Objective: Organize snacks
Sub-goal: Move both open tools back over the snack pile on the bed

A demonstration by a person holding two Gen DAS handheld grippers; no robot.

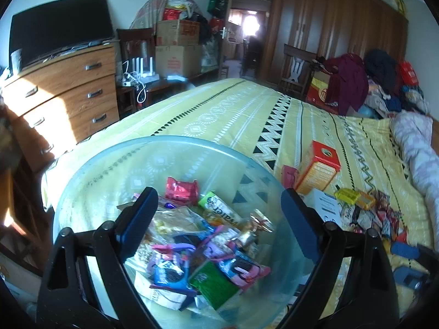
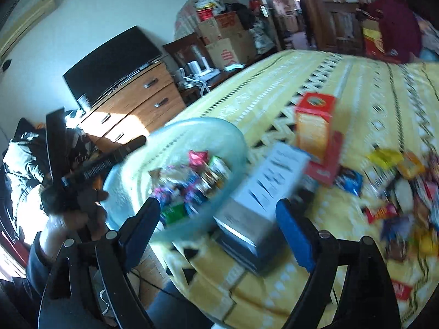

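Left tongs (image 1: 219,219) gape wide over my translucent pale-blue plastic bowl (image 1: 90,164), lower centre, half-full of wrappers; right tongs (image 2: 218,224) wide, empty; next, grab loose snack packets (image 2: 397,181) scattered on the yellow bed (image 2: 274,82), right.

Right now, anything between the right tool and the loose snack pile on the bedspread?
Not directly. The right tool is open, framing a white-and-grey box; the snack pile lies further right on the bedspread, beyond that box and the orange carton.
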